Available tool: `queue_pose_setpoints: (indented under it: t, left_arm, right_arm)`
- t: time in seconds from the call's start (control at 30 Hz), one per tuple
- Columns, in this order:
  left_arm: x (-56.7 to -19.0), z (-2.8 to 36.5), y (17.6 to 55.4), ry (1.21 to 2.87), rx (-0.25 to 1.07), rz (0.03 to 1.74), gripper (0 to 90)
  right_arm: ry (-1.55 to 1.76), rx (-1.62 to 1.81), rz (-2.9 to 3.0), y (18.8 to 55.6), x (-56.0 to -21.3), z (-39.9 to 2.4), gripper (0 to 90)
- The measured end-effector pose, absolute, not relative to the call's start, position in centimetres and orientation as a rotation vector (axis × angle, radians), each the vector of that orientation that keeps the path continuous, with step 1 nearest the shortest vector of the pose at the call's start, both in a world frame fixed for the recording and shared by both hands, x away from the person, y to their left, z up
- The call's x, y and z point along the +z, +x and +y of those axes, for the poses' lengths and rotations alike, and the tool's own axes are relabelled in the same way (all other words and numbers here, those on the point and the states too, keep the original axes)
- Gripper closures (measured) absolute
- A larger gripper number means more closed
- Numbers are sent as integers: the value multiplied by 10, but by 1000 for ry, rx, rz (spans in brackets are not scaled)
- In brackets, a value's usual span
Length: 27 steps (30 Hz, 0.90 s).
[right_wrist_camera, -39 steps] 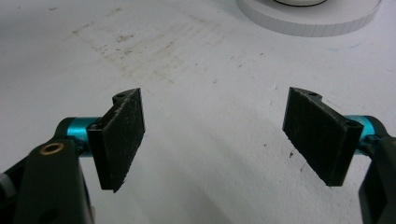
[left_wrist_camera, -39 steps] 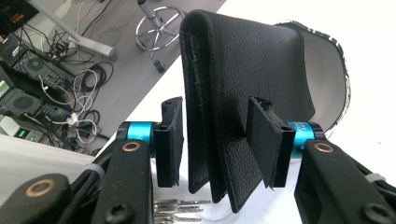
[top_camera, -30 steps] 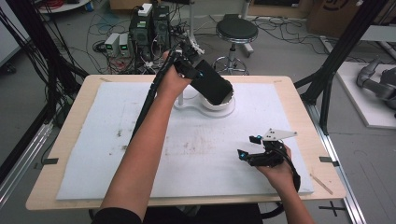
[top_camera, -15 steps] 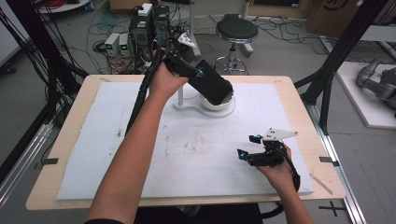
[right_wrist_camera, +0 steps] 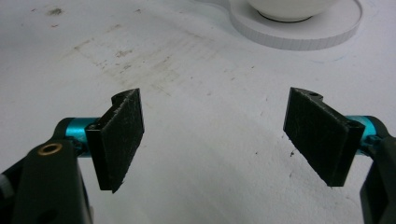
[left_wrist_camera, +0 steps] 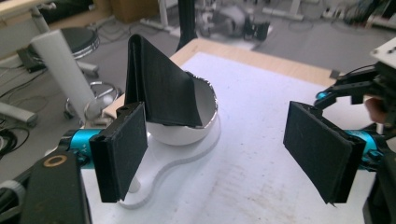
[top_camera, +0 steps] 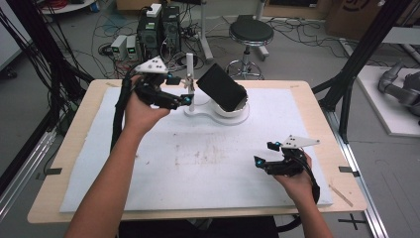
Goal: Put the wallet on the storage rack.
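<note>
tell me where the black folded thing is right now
In the high view the black folded thing leans tilted in the white bowl at the table's far middle, just right of the open left gripper.

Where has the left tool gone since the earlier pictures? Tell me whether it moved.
Yes. The left tool has drawn leftward off the black block in the white bowl; its jaws have just been opening, empty.

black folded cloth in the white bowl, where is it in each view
High view: the black folded cloth is at the table's far middle, leaning out of the white bowl.
Left gripper view: the cloth is upper left of centre, standing in the bowl, beyond the left gripper.
Right gripper view: the cloth is not in the picture.
Shared landmark: the white bowl, seen at that view's top edge.
</note>
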<state>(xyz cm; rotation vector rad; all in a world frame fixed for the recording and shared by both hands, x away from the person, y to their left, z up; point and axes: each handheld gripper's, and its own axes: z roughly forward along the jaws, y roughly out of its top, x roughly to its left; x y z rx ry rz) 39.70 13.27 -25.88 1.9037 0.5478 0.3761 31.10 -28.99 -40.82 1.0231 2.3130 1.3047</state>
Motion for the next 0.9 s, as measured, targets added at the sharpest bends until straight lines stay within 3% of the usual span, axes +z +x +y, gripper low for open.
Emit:
queue_pose_setpoints:
  t: [0.53,0.9]
  left_arm:
    - [-328,184,350,1828,337,579,101]
    - [-366,201,332,1881,342,632,97]
  right_arm:
    - [1037,1289,2309,315,-410,-290,209]
    - [1057,1308,2296,320,-411,-294,209]
